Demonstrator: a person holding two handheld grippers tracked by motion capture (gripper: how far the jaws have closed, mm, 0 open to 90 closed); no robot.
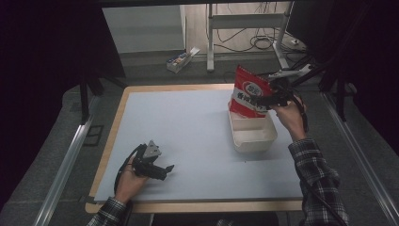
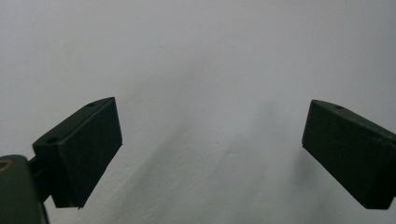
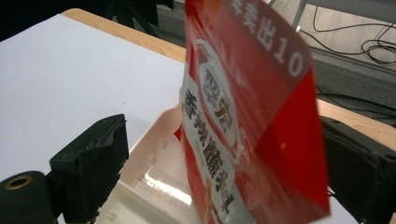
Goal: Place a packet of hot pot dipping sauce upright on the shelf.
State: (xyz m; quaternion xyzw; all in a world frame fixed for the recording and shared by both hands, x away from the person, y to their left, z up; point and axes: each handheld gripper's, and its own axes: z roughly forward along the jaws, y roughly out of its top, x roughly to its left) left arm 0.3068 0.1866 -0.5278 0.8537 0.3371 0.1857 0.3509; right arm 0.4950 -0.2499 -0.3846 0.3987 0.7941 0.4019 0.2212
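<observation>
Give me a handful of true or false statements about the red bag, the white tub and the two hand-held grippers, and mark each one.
1. The red bag stands in the far end of the white tub. True.
2. The left hand-held gripper holds the bag. False: it rests low over the table with open jaws and nothing between them.
3. The right hand-held gripper has its jaws on either side of the bag, spread wide. True.
4. The tub is full of bags. False: it holds just the one, and its near end is bare.
5. The tub sits on the right half of the table. True.
</observation>
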